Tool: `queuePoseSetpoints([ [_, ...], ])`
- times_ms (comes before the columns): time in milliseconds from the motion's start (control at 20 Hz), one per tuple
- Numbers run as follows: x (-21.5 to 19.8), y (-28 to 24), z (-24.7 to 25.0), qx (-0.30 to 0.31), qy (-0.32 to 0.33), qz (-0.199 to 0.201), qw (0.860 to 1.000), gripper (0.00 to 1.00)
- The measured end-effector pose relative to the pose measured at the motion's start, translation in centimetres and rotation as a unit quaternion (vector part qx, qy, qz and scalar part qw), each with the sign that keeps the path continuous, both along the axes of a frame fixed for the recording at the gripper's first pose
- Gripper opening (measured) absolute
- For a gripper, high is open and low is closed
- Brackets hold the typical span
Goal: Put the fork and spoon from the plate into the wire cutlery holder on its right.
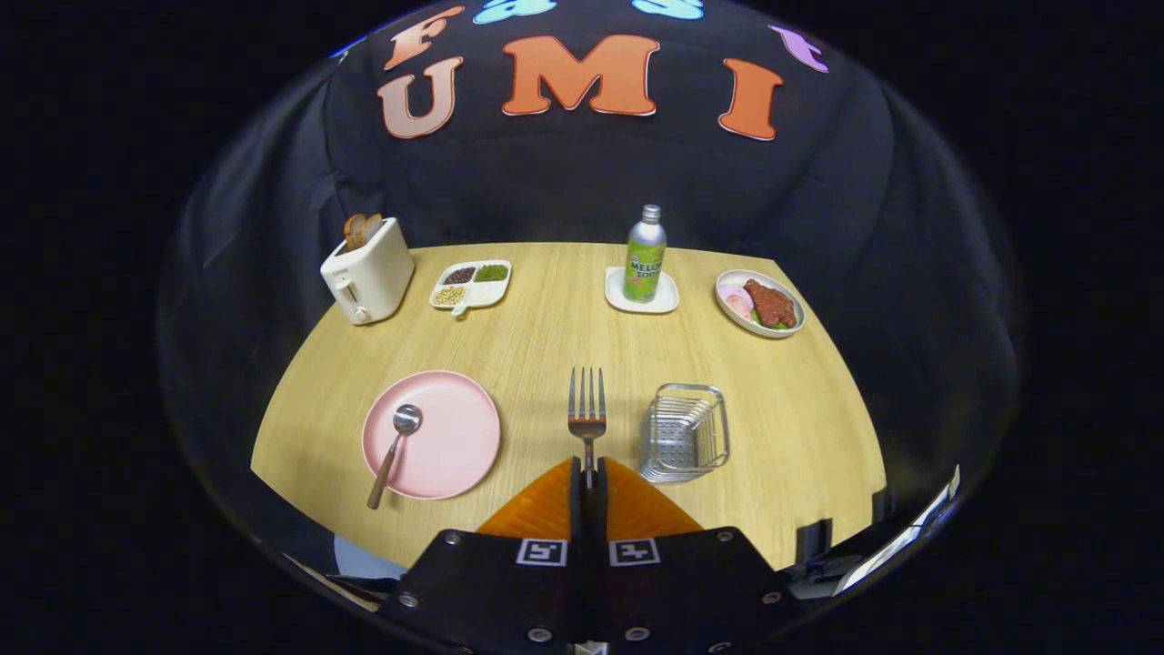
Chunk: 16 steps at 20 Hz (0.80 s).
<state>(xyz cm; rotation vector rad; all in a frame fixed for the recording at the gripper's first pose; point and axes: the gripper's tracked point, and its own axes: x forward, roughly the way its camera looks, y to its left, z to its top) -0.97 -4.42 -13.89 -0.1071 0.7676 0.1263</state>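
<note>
A green label with writing is carried by the bottle; the fork is clenched by its handle in the gripper, tines pointed ahead. The spoon is left lying on the pink plate; the wire cutlery holder is seen just right of the fork.

The gripper carries the 1 camera, which looks forward along its fingers, pressed together on the fork. It sits above the near edge of the worktop, tilted down, facing the far wall, with the whole worktop in view.
</note>
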Motion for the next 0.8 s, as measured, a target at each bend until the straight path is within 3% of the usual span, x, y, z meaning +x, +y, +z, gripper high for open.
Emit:
queuePoseSetpoints([
  [450, -0.4, -4.4, -2.7, -0.025, 0.101, -0.007, 0.994, 0.03],
  [800, 2.4, -5.9, -4.8, -0.037, 0.164, -0.007, 0.986, 0.03],
])
